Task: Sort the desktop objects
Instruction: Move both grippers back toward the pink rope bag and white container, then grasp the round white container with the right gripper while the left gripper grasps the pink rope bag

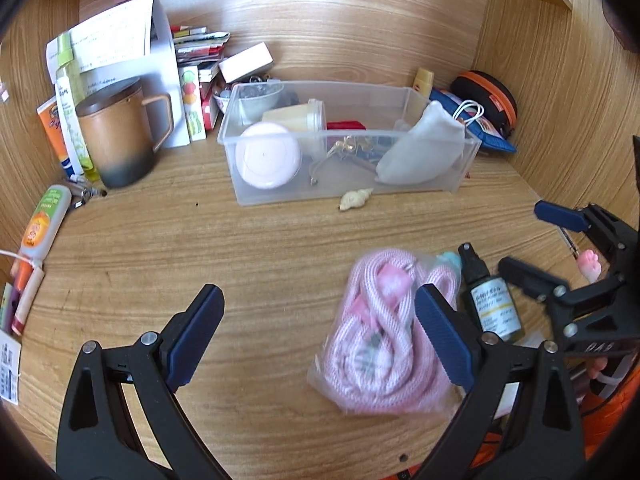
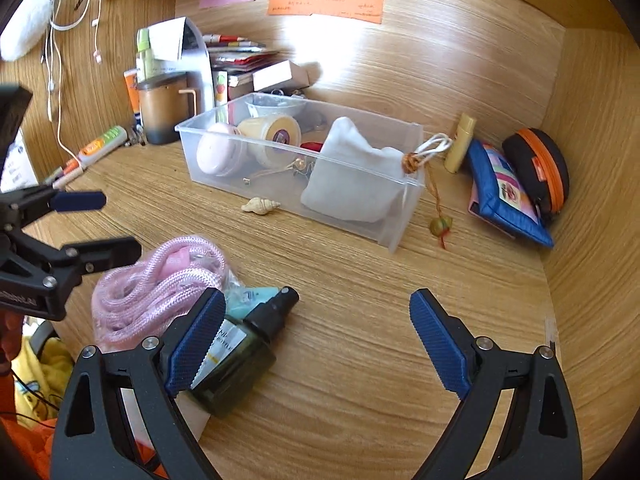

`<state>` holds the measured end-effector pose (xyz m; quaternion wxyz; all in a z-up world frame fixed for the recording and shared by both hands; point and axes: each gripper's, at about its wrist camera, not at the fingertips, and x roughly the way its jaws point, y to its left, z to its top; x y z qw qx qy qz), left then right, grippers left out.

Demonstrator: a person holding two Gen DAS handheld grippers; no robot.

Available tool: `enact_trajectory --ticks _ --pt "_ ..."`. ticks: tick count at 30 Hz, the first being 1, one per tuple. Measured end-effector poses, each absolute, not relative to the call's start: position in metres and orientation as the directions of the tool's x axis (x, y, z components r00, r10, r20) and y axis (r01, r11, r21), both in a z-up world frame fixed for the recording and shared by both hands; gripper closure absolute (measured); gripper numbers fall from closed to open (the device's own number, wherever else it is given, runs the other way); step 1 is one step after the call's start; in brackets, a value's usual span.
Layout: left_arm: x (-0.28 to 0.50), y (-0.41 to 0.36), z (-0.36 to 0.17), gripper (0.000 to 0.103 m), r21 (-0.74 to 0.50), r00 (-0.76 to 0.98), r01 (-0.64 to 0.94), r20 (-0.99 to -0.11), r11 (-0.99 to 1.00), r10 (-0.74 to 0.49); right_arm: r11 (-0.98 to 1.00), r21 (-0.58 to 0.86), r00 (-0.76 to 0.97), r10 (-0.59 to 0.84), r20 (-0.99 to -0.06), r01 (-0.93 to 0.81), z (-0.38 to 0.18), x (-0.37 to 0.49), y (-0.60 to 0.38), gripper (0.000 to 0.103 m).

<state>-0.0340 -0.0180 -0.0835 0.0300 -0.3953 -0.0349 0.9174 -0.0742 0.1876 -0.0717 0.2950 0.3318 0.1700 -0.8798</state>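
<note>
A pink rope in a clear bag (image 1: pixel 380 332) (image 2: pixel 160 280) lies on the wooden desk. A dark spray bottle (image 1: pixel 490 300) (image 2: pixel 240 360) lies beside it. My left gripper (image 1: pixel 318 334) (image 2: pixel 96 226) is open over bare desk, its right finger just in front of the bag. My right gripper (image 2: pixel 320 336) (image 1: pixel 536 246) is open too, with its left finger over the spray bottle and nothing between the pads. Farther back stands a clear plastic bin (image 1: pixel 360 134) (image 2: pixel 400 220) holding a white pouch, a round pink case and jars. A seashell (image 1: pixel 356 199) (image 2: pixel 260 205) lies in front of it.
A brown mug (image 1: pixel 120 132) (image 2: pixel 164 108), tubes and boxes crowd the back left corner. A blue pouch (image 2: pixel 504 196), an orange-and-black case (image 2: pixel 540 168) and a small yellow bottle (image 2: pixel 460 144) sit at the back right. Wooden walls enclose the desk on three sides.
</note>
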Motion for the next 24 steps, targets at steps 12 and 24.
enact_trajectory --ticks 12,24 --pt "-0.011 -0.022 -0.084 0.006 -0.083 -0.694 0.000 -0.718 -0.997 0.060 -0.745 -0.052 -0.581 -0.473 -0.662 0.665 -0.060 -0.036 0.186 0.011" --pt "0.009 -0.017 -0.088 0.006 -0.078 -0.704 -0.009 -0.708 -0.997 0.062 -0.713 -0.048 -0.535 -0.478 -0.697 0.700 -0.085 -0.004 0.172 0.011"
